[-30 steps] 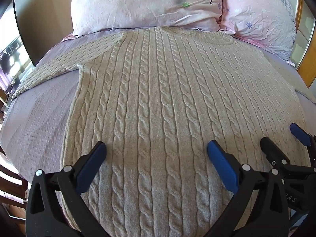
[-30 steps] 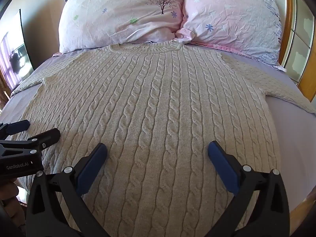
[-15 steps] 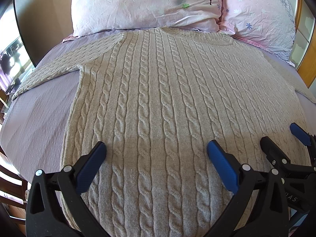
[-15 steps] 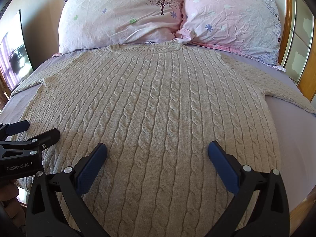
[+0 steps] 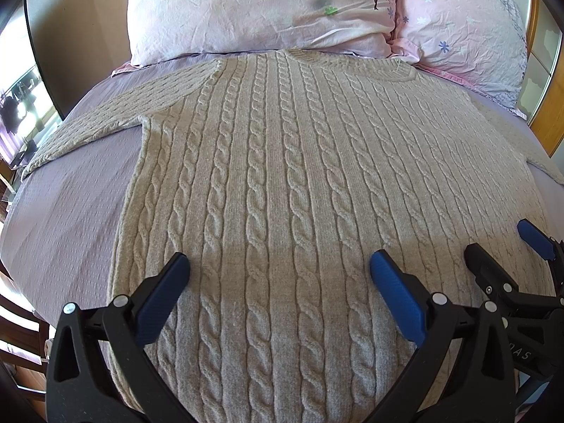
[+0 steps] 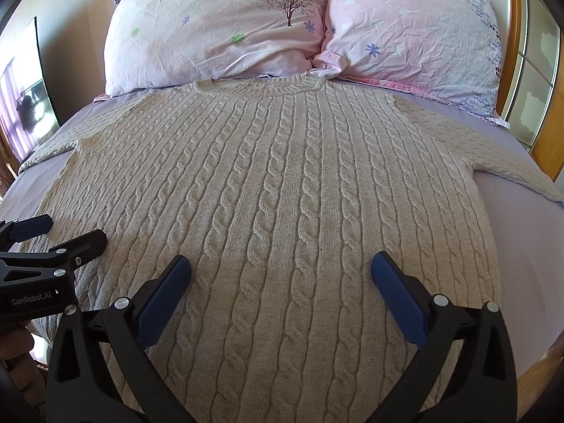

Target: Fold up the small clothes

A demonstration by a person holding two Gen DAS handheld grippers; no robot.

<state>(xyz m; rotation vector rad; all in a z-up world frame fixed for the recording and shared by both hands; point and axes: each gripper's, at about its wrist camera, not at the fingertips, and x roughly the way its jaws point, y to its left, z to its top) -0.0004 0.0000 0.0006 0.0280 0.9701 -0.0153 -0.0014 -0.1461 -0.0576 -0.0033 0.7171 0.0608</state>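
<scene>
Low in the left wrist view, the left gripper has its two blue-tipped fingers spread wide apart. It holds nothing and hangs just over the bottom part of the sweater. At the lower right of that frame the right gripper pokes in from the side, over the sweater too.

Low in the right wrist view, the right gripper is also spread wide and holds nothing. The left gripper shows at the left edge of that frame, with its fingers apart.

The sweater is light grey-tan with rope-like knit lines. It lies flat and open on the purple bed sheet, and fills the middle of both frames. Its neck hole points to the top of the frame and touches the pillows. One sleeve runs out to the left edge, the other sleeve runs out to the right edge.

Two pink pillows with small flowers sit at the top: the left pillow and the right pillow.
</scene>
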